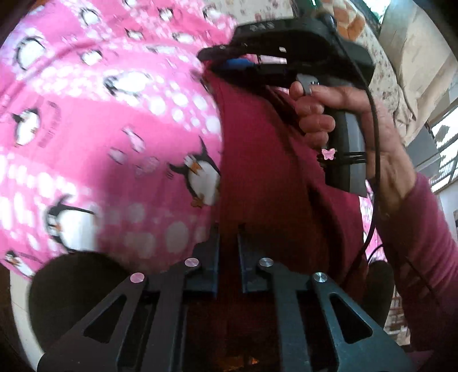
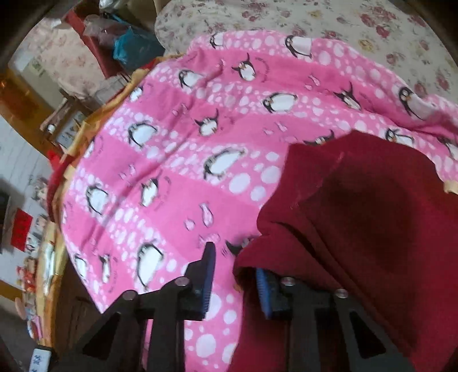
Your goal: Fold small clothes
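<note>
A pink penguin-print blanket (image 2: 177,160) covers the work surface, laid over a floral bedsheet (image 2: 357,20), with household clutter off beyond the blanket's far edge. On it lies the dark red garment (image 2: 357,223), the piece being folded.

In the right wrist view the right gripper (image 2: 237,280) has its jaws parted moderately; the garment's near edge drapes over the finger on the right, while the left finger stands clear above bare blanket. So the cloth lies ahead and to the right of this gripper, its visible fold line running away from the fingers toward the far right.

In the left wrist view the left gripper (image 1: 229,246) has its jaws narrowed with the red cloth running up between them; it looks pinched, though motion blur leaves this uncertain. The right hand (image 1: 343,126) and its tool sit ahead, at the garment's far end. The garment's long axis appears to run straight between the two grippers.
</note>
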Demonstrator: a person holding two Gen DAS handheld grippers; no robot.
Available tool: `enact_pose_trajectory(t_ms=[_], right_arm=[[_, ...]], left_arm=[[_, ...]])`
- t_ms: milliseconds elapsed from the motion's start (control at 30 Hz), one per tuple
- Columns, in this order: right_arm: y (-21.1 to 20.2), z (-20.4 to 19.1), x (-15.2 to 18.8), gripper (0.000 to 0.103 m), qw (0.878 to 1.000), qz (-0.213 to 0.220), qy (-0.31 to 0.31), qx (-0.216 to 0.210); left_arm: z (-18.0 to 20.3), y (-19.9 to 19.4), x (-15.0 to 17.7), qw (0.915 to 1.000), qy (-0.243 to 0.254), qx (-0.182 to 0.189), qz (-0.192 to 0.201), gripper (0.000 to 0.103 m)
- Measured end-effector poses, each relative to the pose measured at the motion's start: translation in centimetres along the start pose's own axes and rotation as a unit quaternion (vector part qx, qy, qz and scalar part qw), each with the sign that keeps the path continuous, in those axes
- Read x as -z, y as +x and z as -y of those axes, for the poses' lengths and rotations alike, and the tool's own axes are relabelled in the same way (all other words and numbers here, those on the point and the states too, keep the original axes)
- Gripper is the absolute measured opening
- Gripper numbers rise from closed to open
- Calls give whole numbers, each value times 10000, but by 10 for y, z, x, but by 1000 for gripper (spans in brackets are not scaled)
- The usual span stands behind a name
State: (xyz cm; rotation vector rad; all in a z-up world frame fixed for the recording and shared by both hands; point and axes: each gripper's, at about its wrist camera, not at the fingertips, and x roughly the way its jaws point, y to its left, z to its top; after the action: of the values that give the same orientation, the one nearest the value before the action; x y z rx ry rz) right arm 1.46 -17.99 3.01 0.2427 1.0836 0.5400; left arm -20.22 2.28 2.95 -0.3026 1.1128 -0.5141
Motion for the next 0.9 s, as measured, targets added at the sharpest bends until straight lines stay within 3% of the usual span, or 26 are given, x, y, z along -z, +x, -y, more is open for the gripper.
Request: enact_pose_trajectory(t_ms=[100, 233, 367, 467, 533, 567, 600, 733, 900], right_arm=[[3, 1, -12, 20, 9986, 100, 121, -514], [32, 6, -10, 20, 9980, -366, 238, -449], [3, 14, -1, 22, 9932, -366, 690, -866], [-51, 13, 21, 43, 9949, -299, 540, -797], [-91, 15, 42, 48, 9968, -243, 404, -648], [-108, 17, 52, 48, 9972, -232, 391, -599], [-127, 20, 66, 49, 9975, -209, 403, -546], [-189, 37, 131, 51, 9977, -143, 574, -342], [-220, 44, 231, 59, 9958, -724, 560, -78]], left_arm=[[-13, -18, -2, 9996, -50, -179, 222, 8], [-28, -22, 1, 9990, -276, -318, 149, 8], [-31, -21, 7, 9984, -496, -256, 28, 9], [-20, -21, 11, 9989, -320, -354, -36, 11], [-11, -20, 13, 9988, -220, -437, -40, 30], [-8, -20, 14, 9990, -198, -406, -43, 50], [-5, -20, 17, 9992, -199, -341, -16, 60], [8, -15, 25, 9986, -73, -495, -159, 61], [18, -5, 38, 9963, 58, -755, -417, 61]])
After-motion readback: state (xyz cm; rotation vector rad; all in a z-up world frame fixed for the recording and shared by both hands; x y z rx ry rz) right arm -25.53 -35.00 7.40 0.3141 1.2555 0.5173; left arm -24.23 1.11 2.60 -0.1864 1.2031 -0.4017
